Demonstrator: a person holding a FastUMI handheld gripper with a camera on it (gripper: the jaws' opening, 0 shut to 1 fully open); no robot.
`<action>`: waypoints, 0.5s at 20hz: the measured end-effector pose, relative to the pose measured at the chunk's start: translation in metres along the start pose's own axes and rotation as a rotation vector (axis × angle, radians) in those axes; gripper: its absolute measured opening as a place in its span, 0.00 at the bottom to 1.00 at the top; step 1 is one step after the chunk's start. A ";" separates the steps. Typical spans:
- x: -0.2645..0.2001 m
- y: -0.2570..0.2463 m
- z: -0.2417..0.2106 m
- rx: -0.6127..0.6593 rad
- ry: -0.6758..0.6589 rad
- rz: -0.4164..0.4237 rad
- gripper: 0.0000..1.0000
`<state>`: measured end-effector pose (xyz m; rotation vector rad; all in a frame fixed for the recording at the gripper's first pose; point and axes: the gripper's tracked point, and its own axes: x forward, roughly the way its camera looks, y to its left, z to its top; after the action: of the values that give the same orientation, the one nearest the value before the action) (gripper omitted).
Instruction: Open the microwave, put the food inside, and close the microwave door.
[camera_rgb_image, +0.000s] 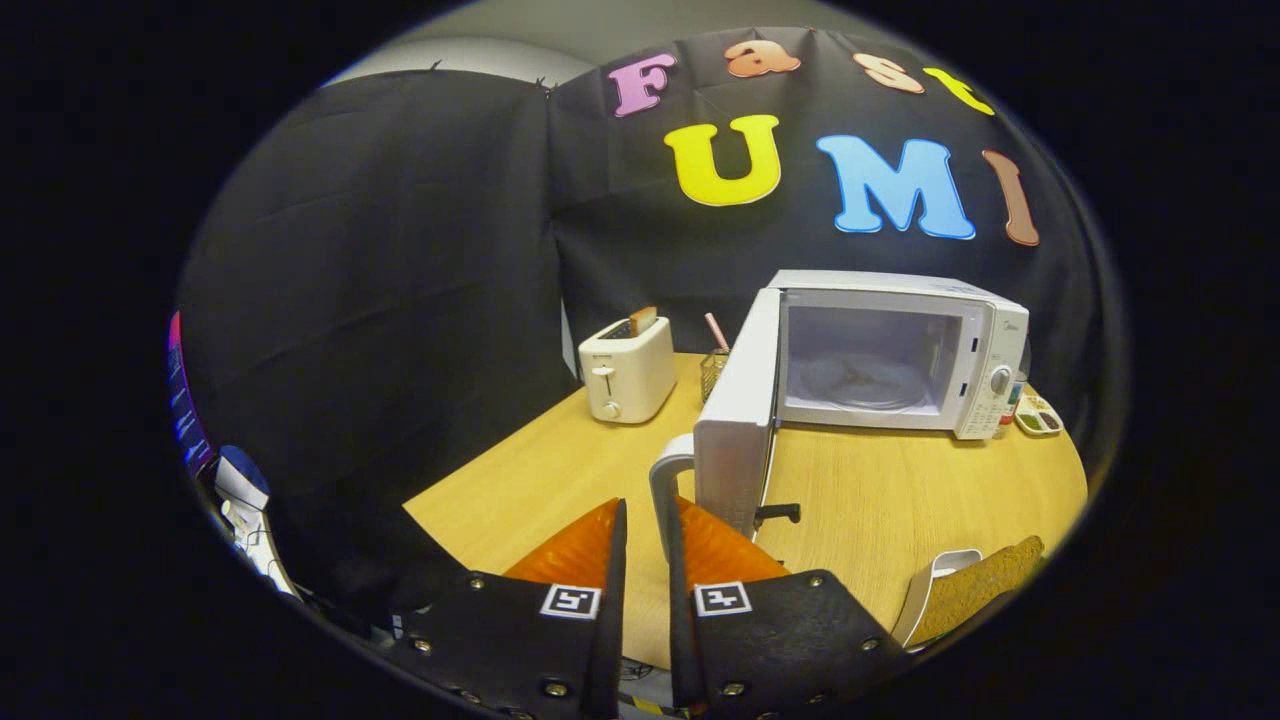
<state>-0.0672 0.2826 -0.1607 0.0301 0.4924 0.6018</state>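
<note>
The white microwave (985, 345) stands at the back right of the wooden table (900, 500), its cavity and glass turntable (860, 382) in sight. Its door (738, 400) is swung wide open toward me, edge-on, with the grey handle (664, 478) at its near end. My gripper (647, 505) has the handle's bar between its fingers; the right finger lies against it and a thin strip of table shows between the bar and the left finger. The food, a brown slice of bread (985, 585) on a white plate (925, 590), lies right of the fingers near the table's front edge.
A white toaster (628, 370) with a slice sticking up stands at the back left of the table. A small wire holder (713, 368) with a pink stick sits between toaster and door. A small colour tray (1037, 415) lies right of the microwave.
</note>
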 end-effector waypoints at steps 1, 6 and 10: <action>-0.009 -0.001 0.004 0.010 -0.003 0.027 0.26; -0.056 -0.042 0.027 0.024 -0.037 0.029 0.95; -0.082 -0.098 0.035 0.071 -0.052 -0.028 0.96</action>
<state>-0.0570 0.1599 -0.1102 0.1056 0.4630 0.5543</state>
